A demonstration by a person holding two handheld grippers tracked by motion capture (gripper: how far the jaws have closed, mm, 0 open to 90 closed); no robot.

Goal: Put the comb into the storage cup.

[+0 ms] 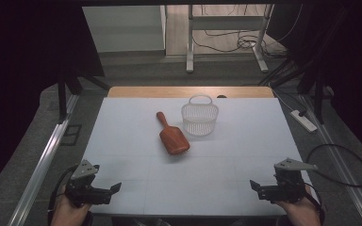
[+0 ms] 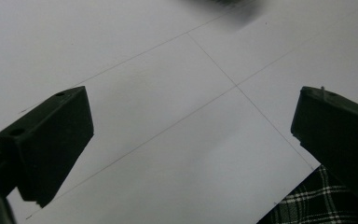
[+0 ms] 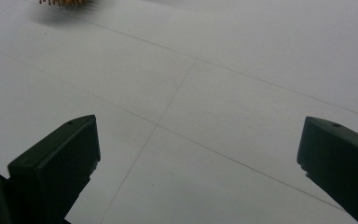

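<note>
At the near left corner of the white desk (image 1: 136, 122), the left hand-held gripper (image 1: 114, 188) hovers with its jaws spread wide and nothing between them. Well ahead, near the desk's middle, a reddish-brown hairbrush (image 1: 172, 135) lies bristles down, just beside a white mesh basket (image 1: 199, 117) to its right. At the near right corner, the right hand-held gripper (image 1: 254, 184) is likewise wide open and empty.

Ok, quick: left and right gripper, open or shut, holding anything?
Left gripper: open, holding nothing, over bare table.
Right gripper: open, holding nothing, apart from the brush and basket.
</note>
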